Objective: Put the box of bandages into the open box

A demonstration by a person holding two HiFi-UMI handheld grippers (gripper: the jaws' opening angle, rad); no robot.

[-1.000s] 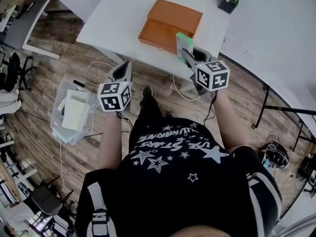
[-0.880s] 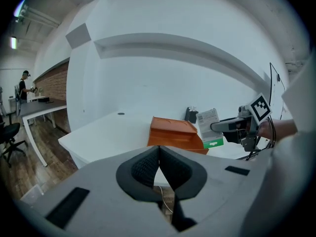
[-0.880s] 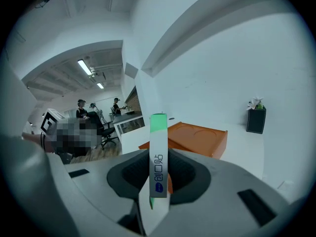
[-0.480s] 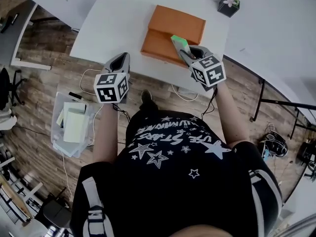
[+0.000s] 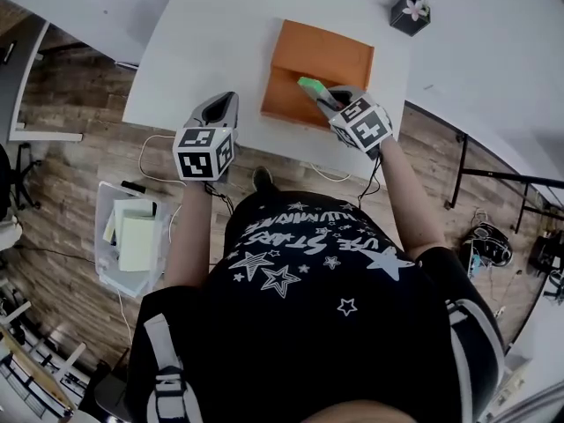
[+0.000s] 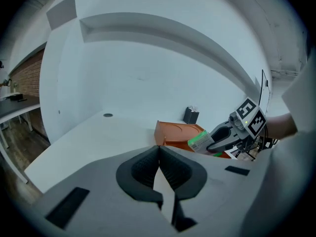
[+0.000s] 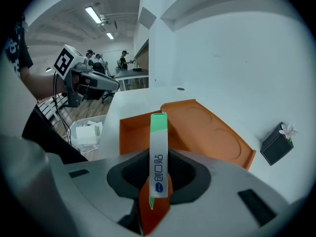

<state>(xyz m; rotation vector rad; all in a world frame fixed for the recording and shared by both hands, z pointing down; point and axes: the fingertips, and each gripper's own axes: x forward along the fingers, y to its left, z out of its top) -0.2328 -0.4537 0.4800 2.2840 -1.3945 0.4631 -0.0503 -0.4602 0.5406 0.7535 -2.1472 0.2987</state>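
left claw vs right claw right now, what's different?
The left claw is shut and empty; the right claw is clamped on the bandage box. The left claw hangs over the white table, left of the orange box; the right claw is above that open box. Both carry marker cubes.

The open orange cardboard box lies on the white table before me (lid flat behind tray), with the small dark flower pot behind it to the right. My right gripper has the slim white-and-green box of bandages above the tray. My left gripper hangs over the table's near edge, left of the box, and the clear plastic bin sits on the floor farther left.
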